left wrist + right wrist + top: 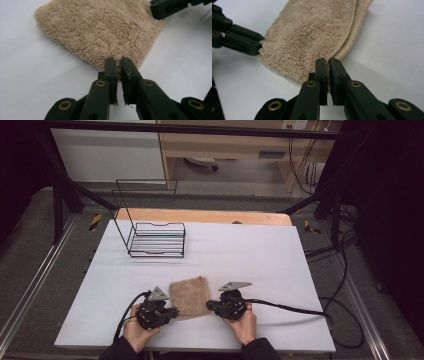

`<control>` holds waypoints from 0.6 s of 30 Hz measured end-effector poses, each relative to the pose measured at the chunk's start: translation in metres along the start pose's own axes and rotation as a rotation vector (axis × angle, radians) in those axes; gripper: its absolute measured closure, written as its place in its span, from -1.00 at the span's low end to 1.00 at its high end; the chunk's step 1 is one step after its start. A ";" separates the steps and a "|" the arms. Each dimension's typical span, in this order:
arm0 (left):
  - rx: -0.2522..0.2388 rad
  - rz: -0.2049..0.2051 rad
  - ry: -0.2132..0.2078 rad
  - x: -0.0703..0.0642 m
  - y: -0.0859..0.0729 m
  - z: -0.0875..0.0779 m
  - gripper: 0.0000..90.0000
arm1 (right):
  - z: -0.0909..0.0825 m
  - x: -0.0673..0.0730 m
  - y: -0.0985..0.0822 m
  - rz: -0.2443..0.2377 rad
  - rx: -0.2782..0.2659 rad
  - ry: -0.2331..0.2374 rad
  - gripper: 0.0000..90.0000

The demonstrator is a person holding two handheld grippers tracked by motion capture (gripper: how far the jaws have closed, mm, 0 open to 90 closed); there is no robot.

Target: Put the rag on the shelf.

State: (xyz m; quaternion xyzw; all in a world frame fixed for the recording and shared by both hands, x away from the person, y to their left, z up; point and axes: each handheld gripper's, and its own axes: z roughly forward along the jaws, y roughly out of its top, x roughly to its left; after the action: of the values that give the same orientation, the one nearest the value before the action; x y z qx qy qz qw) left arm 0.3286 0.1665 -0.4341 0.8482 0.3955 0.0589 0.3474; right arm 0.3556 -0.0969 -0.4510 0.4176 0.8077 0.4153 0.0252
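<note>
Jaws pinched together on cloth: the left gripper (118,62) clamps the near left corner of a tan towel (100,30), and the right gripper (327,62) clamps the near right corner, where 2 layers of its edge show. The towel lies folded flat on the white table (260,255), near the front edge, between the person's 2 hands. Farther back and to the left stands a black wire rack (155,237), well apart from the towel. The step in hand looks like taking hold of both corners; the next move likely calls for lifting them together and evenly, keeping the fold from slipping.
</note>
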 end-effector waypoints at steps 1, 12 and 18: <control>-0.002 0.000 0.006 0.002 0.000 -0.002 0.85 | 0.000 0.002 0.000 0.009 -0.004 0.016 0.90; 0.042 0.049 0.011 0.025 -0.005 -0.015 0.84 | 0.013 0.026 -0.004 0.007 -0.023 0.027 0.85; 0.023 0.052 0.005 0.025 -0.009 -0.017 0.76 | 0.012 0.025 -0.004 -0.010 -0.036 -0.004 0.49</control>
State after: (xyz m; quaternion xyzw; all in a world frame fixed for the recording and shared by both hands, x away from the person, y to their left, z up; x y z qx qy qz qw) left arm 0.3342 0.1977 -0.4312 0.8620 0.3747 0.0654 0.3351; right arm 0.3411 -0.0730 -0.4535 0.4140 0.8021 0.4289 0.0365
